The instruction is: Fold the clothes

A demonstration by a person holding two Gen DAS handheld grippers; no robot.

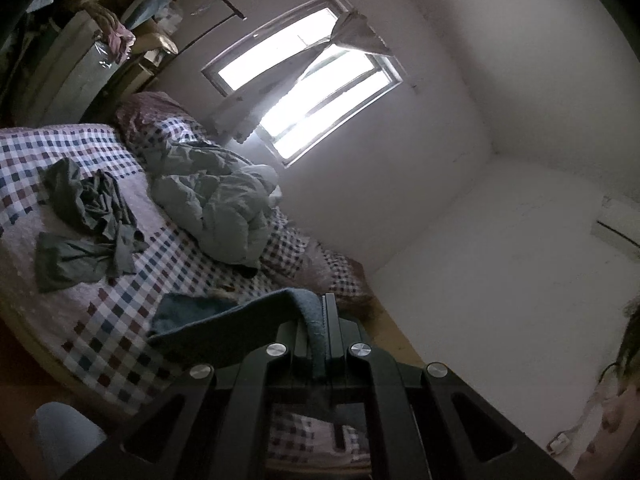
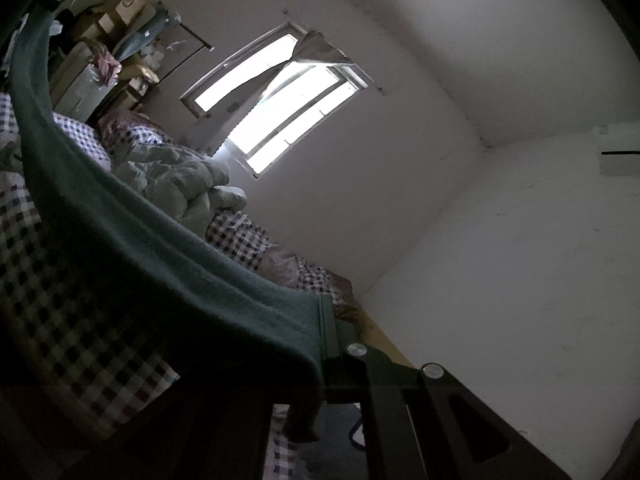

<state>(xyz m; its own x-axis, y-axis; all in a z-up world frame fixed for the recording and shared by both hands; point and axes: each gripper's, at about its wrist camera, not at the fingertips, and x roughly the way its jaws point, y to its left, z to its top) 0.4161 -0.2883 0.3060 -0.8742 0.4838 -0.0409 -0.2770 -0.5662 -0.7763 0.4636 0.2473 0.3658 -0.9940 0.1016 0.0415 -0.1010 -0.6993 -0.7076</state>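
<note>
A dark teal garment (image 1: 224, 316) hangs between my two grippers above the checkered bed (image 1: 132, 320). My left gripper (image 1: 320, 320) is shut on one edge of it, the cloth pinched between the black fingers and draping to the left. In the right wrist view the same teal garment (image 2: 160, 248) sweeps up in a wide band to the upper left, and my right gripper (image 2: 322, 320) is shut on its corner. The left finger of the right gripper is hidden under the cloth. A crumpled dark green garment (image 1: 88, 224) lies on the bed to the left.
A bunched pale grey quilt (image 1: 216, 196) lies by the bright window (image 1: 304, 80). Boxes and clutter (image 1: 120, 8) are stacked past the head of the bed. White walls fill the right side. A wooden bed edge (image 1: 396, 332) runs beside the wall.
</note>
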